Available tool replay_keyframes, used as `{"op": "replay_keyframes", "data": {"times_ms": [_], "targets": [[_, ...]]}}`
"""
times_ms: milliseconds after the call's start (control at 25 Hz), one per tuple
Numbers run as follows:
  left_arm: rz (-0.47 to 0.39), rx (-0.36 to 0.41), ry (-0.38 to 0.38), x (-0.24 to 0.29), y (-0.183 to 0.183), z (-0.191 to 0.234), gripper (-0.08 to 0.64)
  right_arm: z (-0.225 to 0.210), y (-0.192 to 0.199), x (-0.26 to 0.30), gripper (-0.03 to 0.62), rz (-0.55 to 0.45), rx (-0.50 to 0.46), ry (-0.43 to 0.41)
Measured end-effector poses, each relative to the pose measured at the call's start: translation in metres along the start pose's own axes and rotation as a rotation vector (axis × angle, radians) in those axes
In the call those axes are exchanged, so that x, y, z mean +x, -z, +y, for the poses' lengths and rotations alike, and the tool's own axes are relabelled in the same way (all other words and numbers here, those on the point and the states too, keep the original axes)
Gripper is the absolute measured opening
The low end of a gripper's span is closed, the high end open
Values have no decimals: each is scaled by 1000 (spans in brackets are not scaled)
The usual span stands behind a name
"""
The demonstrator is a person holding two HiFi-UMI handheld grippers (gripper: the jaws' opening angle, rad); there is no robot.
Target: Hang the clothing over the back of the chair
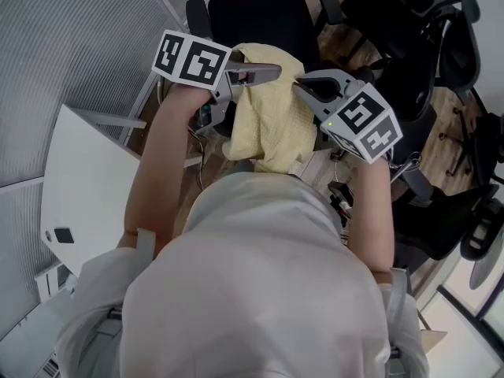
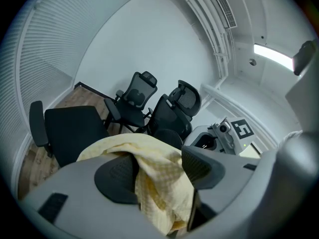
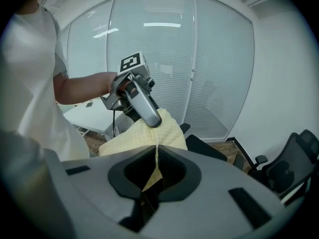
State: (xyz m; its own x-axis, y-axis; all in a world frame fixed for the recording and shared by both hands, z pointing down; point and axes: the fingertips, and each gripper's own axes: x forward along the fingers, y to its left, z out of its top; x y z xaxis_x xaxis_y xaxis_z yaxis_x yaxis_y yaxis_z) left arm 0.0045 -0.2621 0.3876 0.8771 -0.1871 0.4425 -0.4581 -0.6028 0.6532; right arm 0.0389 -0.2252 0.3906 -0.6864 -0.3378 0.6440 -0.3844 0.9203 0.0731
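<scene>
Since the left gripper [image 1: 270, 72] and right gripper [image 1: 300, 87] both have jaws clamped on the yellow clothing [image 1: 272, 124], the chair [image 1: 260, 14] sits at 12 o'clock, about equally near both.

black chair [image 1: 264, 18] close ahead, cluster of office chairs [image 1: 429, 46] crowding the right, white bench [image 1: 87, 172] and slatted wall [image 1: 71, 46] closing the left, strip of wood floor [image 1: 340, 39] open between chairs
</scene>
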Motion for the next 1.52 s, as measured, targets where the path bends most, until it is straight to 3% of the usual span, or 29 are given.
{"op": "replay_keyframes", "data": {"times_ms": [400,720,920,1280,1520], "targets": [[-21,-15,-31,-13,4,8,259,-17,12,-7,29,13,50,53],[23,8,-48,-18,18,3,258,-23,21,-9,29,19,74,81],[-37,24,-70,-28,13,6,251,-25,24,-8,29,26,86,91],[-146,144,-111,-39,5,2,136,-31,32,-7,31,30,89,115],[-261,227,-147,-46,-7,-6,95,-48,32,-19,29,17,100,211]]}}
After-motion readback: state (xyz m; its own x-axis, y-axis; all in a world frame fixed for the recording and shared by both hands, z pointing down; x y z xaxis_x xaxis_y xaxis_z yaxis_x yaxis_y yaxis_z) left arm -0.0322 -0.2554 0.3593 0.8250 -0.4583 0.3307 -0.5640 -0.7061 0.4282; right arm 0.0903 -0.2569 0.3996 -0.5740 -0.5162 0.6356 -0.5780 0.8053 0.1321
